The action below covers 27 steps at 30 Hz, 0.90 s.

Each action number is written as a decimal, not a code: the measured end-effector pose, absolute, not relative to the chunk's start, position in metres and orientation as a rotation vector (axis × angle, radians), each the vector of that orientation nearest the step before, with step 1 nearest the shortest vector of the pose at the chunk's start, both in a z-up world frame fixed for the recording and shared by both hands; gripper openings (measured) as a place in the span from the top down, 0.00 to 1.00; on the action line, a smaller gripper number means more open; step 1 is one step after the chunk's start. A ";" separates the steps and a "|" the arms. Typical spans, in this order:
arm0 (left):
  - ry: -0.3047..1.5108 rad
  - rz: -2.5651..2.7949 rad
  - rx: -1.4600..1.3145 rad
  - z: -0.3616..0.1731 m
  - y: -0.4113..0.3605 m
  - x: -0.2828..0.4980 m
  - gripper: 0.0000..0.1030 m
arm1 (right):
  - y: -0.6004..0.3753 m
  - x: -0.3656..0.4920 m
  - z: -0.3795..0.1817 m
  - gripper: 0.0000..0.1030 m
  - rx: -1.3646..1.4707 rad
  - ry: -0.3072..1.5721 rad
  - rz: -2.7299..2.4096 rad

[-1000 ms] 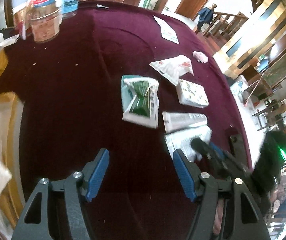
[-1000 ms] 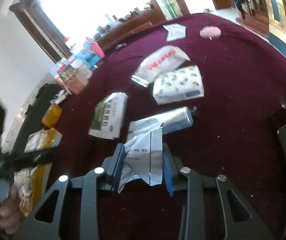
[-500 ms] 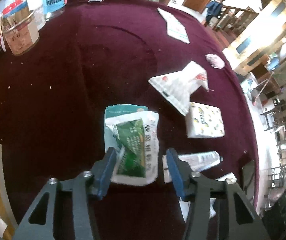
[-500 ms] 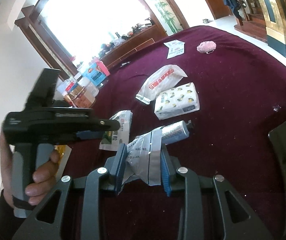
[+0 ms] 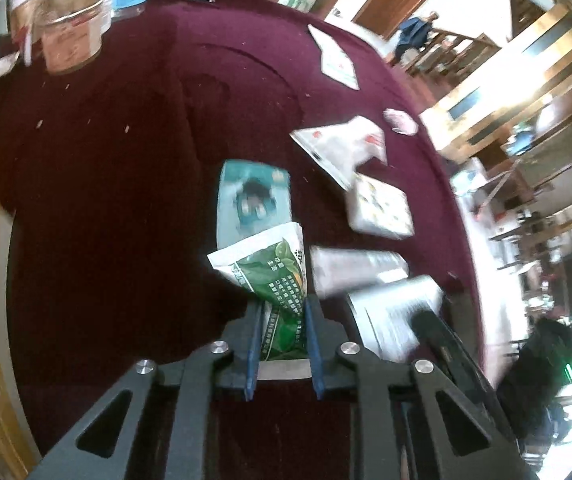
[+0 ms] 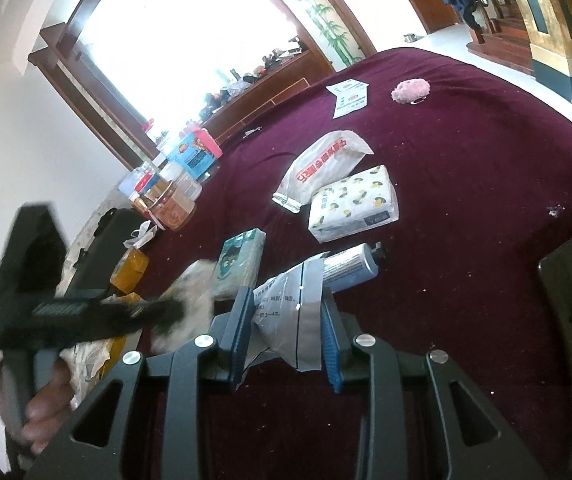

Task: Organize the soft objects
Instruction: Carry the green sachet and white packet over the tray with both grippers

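- Left wrist view: the left claw (image 5: 282,332) has just squeezed shut on the green packet (image 5: 276,276), lifted off the red table (image 5: 106,168) near its front edge.
- Right wrist view: the right claw (image 6: 287,330) grips the silver bag (image 6: 293,300) by the table's front edge.

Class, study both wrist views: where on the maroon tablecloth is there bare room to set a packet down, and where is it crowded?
Free: the wide cloth between the jars and the teal packet; also right of the tissue pack, below the pink puff. Crowded: the cluster of white pouch, tissue pack, tube, near both grippers.
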State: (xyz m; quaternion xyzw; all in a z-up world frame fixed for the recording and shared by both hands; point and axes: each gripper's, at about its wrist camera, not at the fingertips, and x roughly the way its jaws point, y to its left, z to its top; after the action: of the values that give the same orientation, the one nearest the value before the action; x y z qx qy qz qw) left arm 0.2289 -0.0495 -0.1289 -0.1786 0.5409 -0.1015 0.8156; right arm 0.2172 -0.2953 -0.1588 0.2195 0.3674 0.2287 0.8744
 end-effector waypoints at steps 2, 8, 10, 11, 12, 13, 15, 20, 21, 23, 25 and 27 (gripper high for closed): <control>1.146 -0.243 -0.408 -0.123 -0.044 0.207 0.81 | -0.294 0.216 -0.158 0.70 0.451 0.765 0.476; 1.109 -0.290 -0.464 -0.112 -0.019 0.137 0.81 | -0.289 0.212 -0.156 0.70 0.420 0.756 0.485; 1.096 -0.284 -0.496 -0.111 -0.006 0.116 0.81 | -0.286 0.210 -0.154 0.70 0.407 0.748 0.491; 1.088 -0.287 -0.517 -0.110 0.001 0.108 0.81 | -0.285 0.209 -0.153 0.70 0.400 0.744 0.497; 1.079 -0.286 -0.528 -0.109 0.005 0.102 0.81 | -0.284 0.208 -0.153 0.70 0.394 0.743 0.502; 1.064 -0.275 -0.533 -0.105 0.012 0.093 0.81 | -0.282 0.206 -0.153 0.70 0.388 0.744 0.503; 1.019 -0.234 -0.536 -0.096 0.030 0.076 0.81 | -0.278 0.201 -0.151 0.70 0.388 0.747 0.504; 0.943 -0.154 -0.580 -0.084 0.073 0.045 0.81 | -0.245 0.176 -0.135 0.70 0.459 0.763 0.633; 0.935 -0.135 -0.581 -0.084 0.081 0.040 0.81 | -0.231 0.170 -0.129 0.70 0.462 0.765 0.676; 0.927 -0.098 -0.590 -0.087 0.097 0.030 0.81 | -0.209 0.161 -0.121 0.70 0.454 0.770 0.738; 0.925 -0.071 -0.603 -0.094 0.111 0.023 0.81 | -0.181 0.153 -0.113 0.70 0.432 0.780 0.803; 0.932 -0.059 -0.612 -0.101 0.121 0.020 0.81 | -0.155 0.149 -0.109 0.70 0.404 0.792 0.850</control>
State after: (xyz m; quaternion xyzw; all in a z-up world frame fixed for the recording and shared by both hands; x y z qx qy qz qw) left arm 0.0197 0.1207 -0.1006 -0.2902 0.4422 -0.0280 0.8482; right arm 0.1486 -0.1545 -0.1086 0.1896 0.3716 0.3989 0.8166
